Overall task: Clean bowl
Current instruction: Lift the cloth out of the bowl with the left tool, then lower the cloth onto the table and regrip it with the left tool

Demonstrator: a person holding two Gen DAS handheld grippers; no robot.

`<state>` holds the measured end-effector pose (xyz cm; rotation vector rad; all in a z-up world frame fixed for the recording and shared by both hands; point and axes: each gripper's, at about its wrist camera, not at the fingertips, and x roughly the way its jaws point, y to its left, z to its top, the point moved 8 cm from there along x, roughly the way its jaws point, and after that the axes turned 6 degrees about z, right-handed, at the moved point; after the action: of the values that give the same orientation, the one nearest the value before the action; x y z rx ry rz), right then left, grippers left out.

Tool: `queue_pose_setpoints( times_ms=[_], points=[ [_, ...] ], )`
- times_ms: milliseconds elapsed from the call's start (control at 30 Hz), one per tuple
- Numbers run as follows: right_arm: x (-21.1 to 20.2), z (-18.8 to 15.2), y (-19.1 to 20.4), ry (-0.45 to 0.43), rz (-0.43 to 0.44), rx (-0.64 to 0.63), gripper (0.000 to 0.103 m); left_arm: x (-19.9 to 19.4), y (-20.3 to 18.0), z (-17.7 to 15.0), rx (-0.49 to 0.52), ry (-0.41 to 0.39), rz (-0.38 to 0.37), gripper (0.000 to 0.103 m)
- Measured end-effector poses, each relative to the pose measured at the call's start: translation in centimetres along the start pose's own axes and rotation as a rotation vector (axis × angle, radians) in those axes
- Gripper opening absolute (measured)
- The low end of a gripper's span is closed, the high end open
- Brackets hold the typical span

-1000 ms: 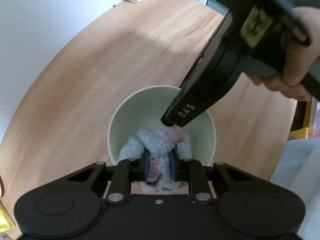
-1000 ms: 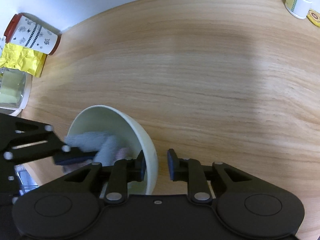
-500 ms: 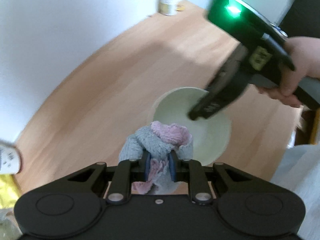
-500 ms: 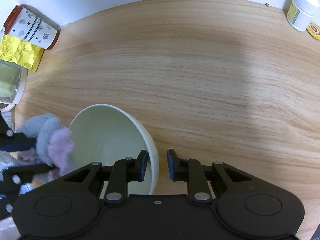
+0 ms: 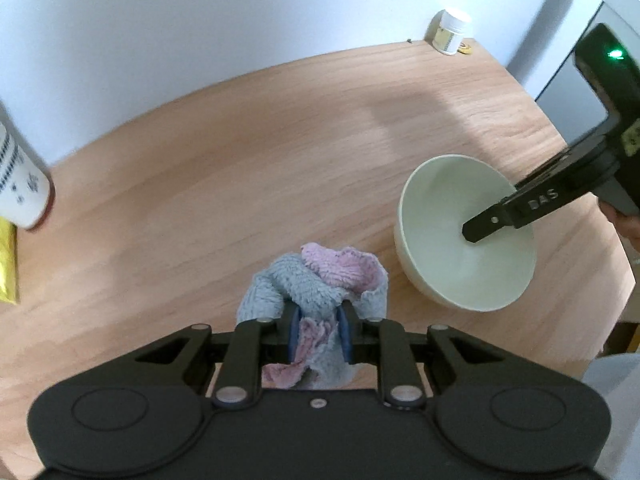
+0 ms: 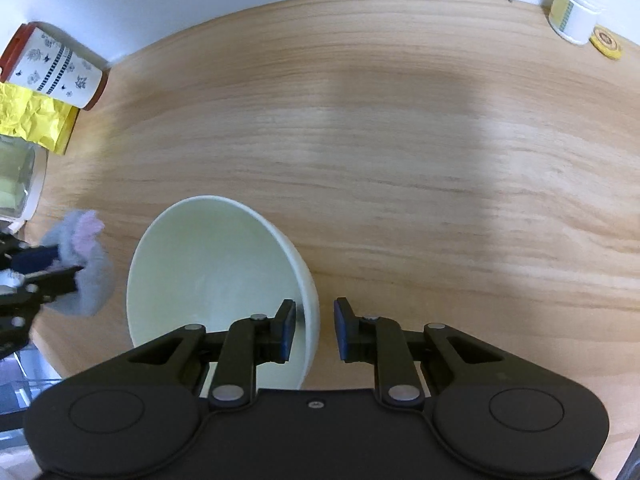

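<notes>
A pale green bowl point(image 5: 464, 232) sits tilted on the wooden table point(image 5: 240, 152), to the right in the left wrist view. My left gripper point(image 5: 319, 330) is shut on a blue and pink cloth point(image 5: 320, 276) and holds it left of the bowl, outside it. My right gripper point(image 6: 315, 330) is shut on the bowl's near rim point(image 6: 310, 304), one finger inside the bowl and one outside. The bowl point(image 6: 208, 272) looks empty inside. In the right wrist view the cloth point(image 6: 82, 264) and left gripper show at the far left.
A patterned paper cup point(image 6: 52, 68) lies by yellow crumpled paper point(image 6: 32, 118) at the table's left. A white jar point(image 6: 576, 0) and a yellow lid point(image 6: 606, 40) stand at the far right corner. A glass container point(image 6: 16, 176) sits at the left edge.
My left gripper lifted the cloth out of the bowl and moved it left, away from the bowl. My right gripper kept its hold on the rim, and the bowl tipped a little.
</notes>
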<state>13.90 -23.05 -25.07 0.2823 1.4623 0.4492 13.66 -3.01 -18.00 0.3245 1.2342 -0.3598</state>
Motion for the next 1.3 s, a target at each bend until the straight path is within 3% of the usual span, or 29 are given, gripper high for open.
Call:
queue_pose_setpoints(
  times_ms=[167, 267, 367, 433, 500, 633, 867, 933, 1033, 1200, 1300],
  points=[
    [-0.9, -0.6, 0.0, -0.092, 0.028, 0.013, 0.026, 1.5, -0.1, -1.3, -0.009, -0.028, 0.014, 0.027],
    [-1.2, -1.0, -0.2, -0.118, 0.023, 0.029, 0.049, 1.7, 0.4, -1.9, -0.016, -0.05, 0.02, 0.042],
    [-1.8, -1.2, 0.0, -0.186, 0.043, 0.012, 0.051, 2.0, 0.4, -2.3, -0.029, -0.046, 0.0, 0.062],
    [-1.9, -1.2, 0.4, -0.214, 0.071, 0.016, 0.053, 2.2, 0.3, -2.4, -0.032, -0.043, -0.006, 0.09],
    [-1.9, -1.0, 0.6, -0.228, 0.088, 0.026, 0.053, 2.4, 0.2, -2.7, -0.028, -0.035, 0.008, 0.102],
    [-2.0, -0.6, 1.1, -0.259, 0.054, 0.035, 0.054, 2.4, 0.4, -3.0, -0.026, -0.047, 0.046, 0.102],
    [-1.8, -0.9, 1.5, -0.24, -0.121, -0.076, 0.054, 1.4, 0.4, -2.5, -0.054, -0.081, 0.082, 0.102],
    [-1.9, -0.9, 1.7, -0.236, -0.12, -0.078, 0.054, 1.2, 0.3, -2.4, -0.041, -0.087, 0.092, 0.103],
    [-1.8, -0.8, 2.0, -0.239, -0.125, -0.087, 0.054, 1.8, 0.6, -2.5, -0.037, -0.051, 0.164, 0.103],
    [-1.6, -1.3, 1.5, -0.212, -0.146, -0.091, 0.054, 2.0, 2.1, -1.9, -0.193, -0.068, 0.152, 0.102],
    [-1.5, -1.5, 1.0, -0.195, -0.103, -0.046, 0.054, 2.1, 2.6, -1.4, -0.178, -0.109, 0.201, 0.103]
  ],
)
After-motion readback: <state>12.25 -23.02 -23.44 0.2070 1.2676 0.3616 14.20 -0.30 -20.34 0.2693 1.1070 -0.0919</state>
